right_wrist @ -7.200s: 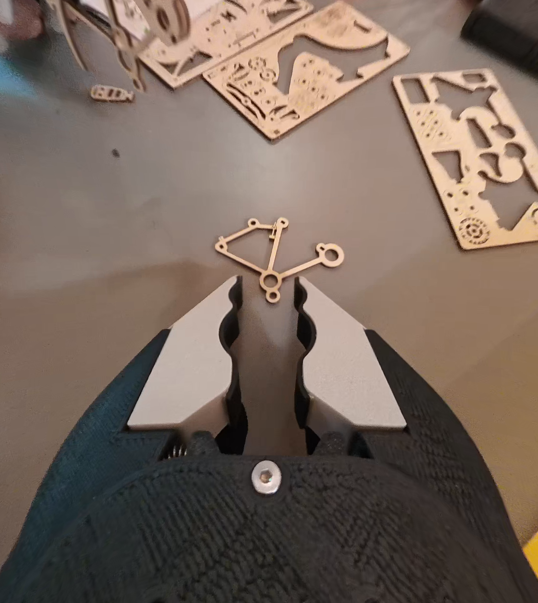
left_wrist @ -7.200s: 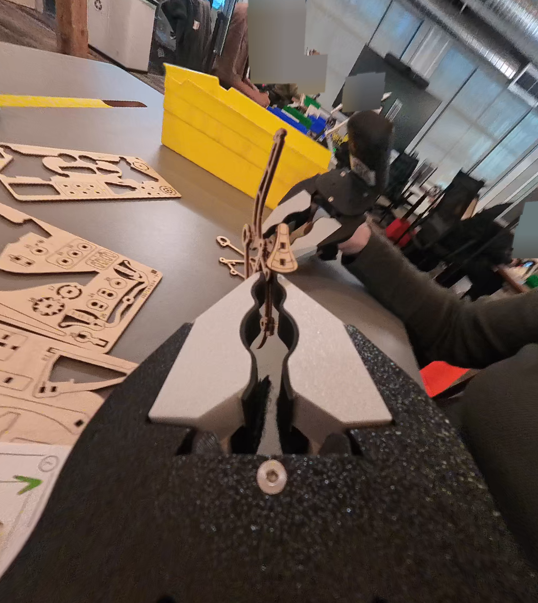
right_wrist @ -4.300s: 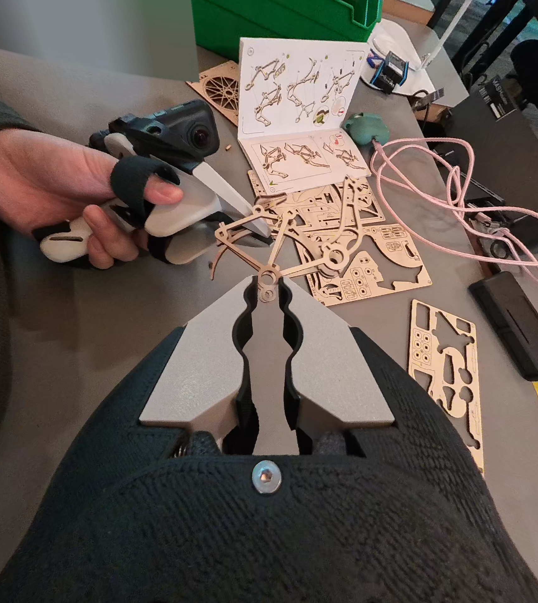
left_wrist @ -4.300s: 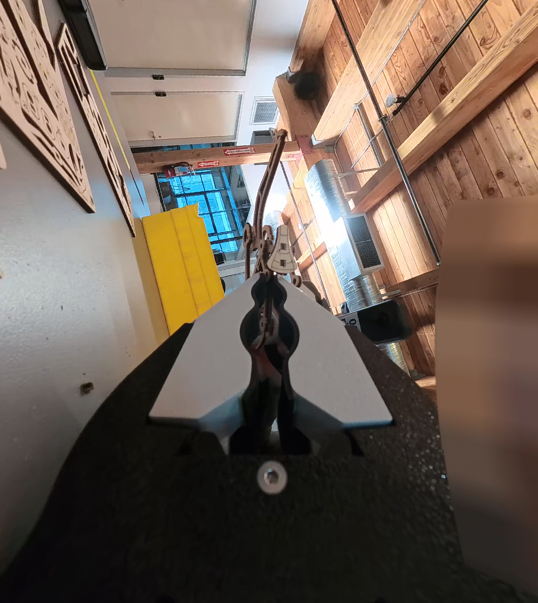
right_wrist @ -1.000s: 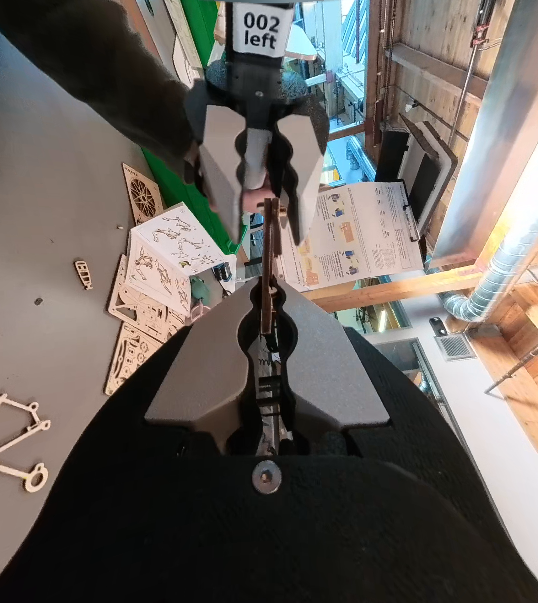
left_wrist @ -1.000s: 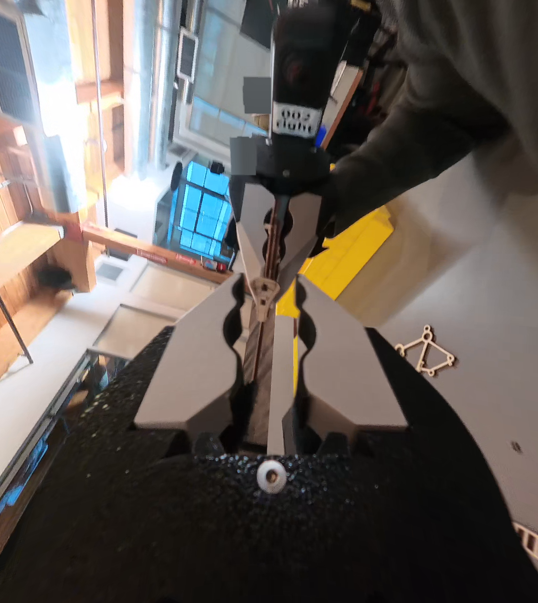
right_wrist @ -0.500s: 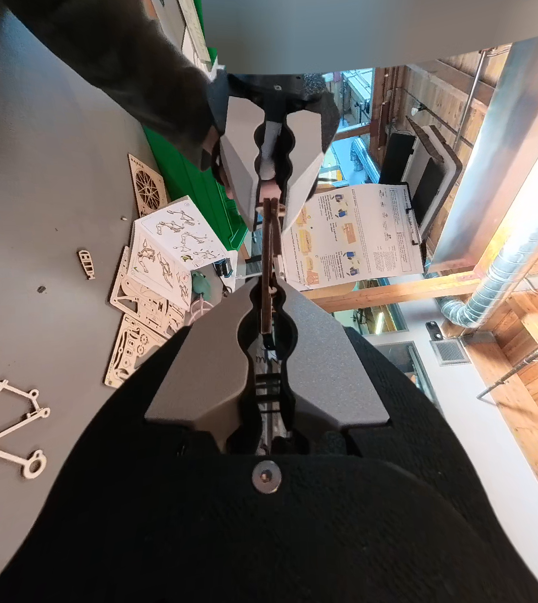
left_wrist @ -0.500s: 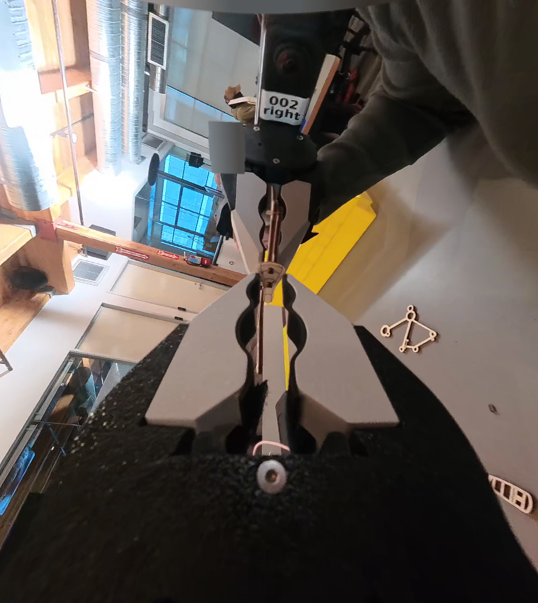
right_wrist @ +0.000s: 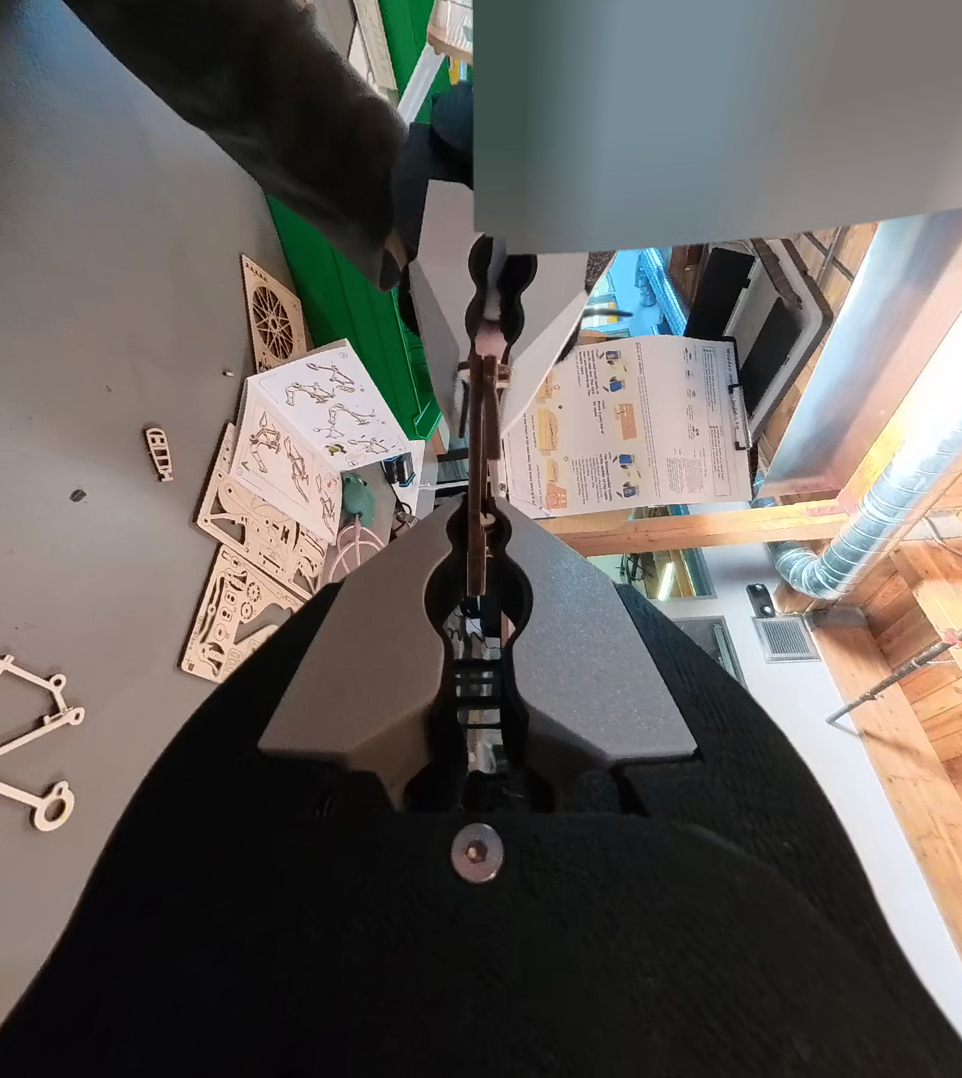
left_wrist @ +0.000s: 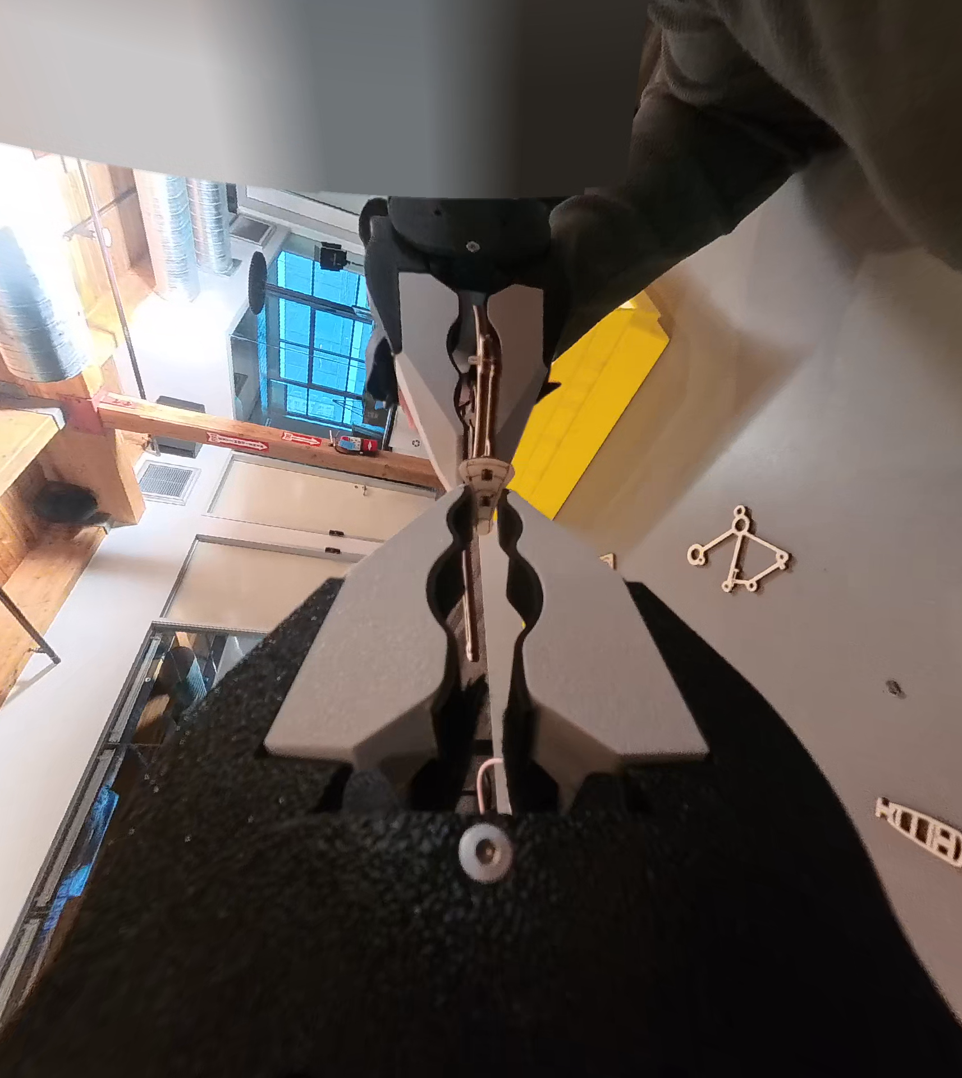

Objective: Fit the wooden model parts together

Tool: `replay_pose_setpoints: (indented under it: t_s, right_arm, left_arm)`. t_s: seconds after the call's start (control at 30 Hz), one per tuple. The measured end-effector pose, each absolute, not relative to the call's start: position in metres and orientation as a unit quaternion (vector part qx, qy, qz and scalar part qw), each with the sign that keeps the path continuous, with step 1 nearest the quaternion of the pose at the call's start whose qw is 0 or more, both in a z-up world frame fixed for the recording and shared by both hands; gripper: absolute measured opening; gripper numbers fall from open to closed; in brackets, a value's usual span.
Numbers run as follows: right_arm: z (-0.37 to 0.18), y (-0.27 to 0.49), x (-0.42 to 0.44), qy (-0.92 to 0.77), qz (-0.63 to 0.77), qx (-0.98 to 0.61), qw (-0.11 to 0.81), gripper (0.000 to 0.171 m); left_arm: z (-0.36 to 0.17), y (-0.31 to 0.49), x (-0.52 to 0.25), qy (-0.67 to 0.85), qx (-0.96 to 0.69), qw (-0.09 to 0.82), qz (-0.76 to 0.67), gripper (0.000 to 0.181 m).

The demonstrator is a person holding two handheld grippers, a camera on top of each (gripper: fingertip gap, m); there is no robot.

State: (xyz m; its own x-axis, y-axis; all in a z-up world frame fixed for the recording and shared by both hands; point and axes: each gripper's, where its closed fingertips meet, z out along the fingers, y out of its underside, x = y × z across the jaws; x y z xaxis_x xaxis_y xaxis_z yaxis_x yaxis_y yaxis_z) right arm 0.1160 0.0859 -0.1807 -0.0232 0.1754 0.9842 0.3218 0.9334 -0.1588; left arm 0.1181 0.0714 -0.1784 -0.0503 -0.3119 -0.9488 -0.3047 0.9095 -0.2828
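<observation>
Our left gripper (left_wrist: 481,506), apart a second ago, now clamps the strip (right_wrist: 477,466) opposite the clamped right gripper (right_wrist: 476,507), readying the press-fit.

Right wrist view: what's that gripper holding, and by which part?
The right gripper is shut on the thin wooden strip, gripping its near end edge-on; the far end reaches the left gripper.
</observation>
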Motion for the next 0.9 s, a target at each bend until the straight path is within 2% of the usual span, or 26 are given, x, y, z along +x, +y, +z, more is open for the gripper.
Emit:
replay_pose_setpoints:
  t_s: [0.03,0.1,0.17,0.3,0.47,0.77,0.9]
  right_arm:
    - [-0.181,0.086,0.115,-0.713,-0.049,-0.178,0.676,0.002]
    - [-0.184,0.089,0.114,-0.715,-0.037,-0.193,0.671,0.008]
    - [-0.187,0.094,0.115,-0.715,-0.031,-0.214,0.664,0.026]
    - [-0.190,0.103,0.130,-0.712,-0.011,-0.253,0.655,0.038]
    - [-0.231,0.124,0.157,-0.707,0.108,-0.409,0.566,0.038]
    - [-0.350,0.135,0.181,-0.683,0.202,-0.587,0.385,0.037]
    - [-0.372,0.135,0.181,-0.671,0.237,-0.614,0.341,0.038]
  left_arm:
    - [-0.179,0.071,0.117,0.726,-0.215,0.654,0.000,0.004]
    - [-0.179,0.071,0.117,0.729,-0.219,0.649,0.004,0.005]
    - [-0.180,0.072,0.116,0.730,-0.220,0.647,0.006,0.004]
    - [-0.179,0.075,0.109,0.726,-0.230,0.648,0.006,0.004]
    - [-0.186,0.087,0.100,0.709,-0.252,0.658,0.021,0.004]
    - [-0.284,0.108,0.084,0.675,-0.347,0.651,-0.004,0.005]
    - [-0.307,0.097,0.089,0.671,-0.365,0.645,-0.013,0.005]
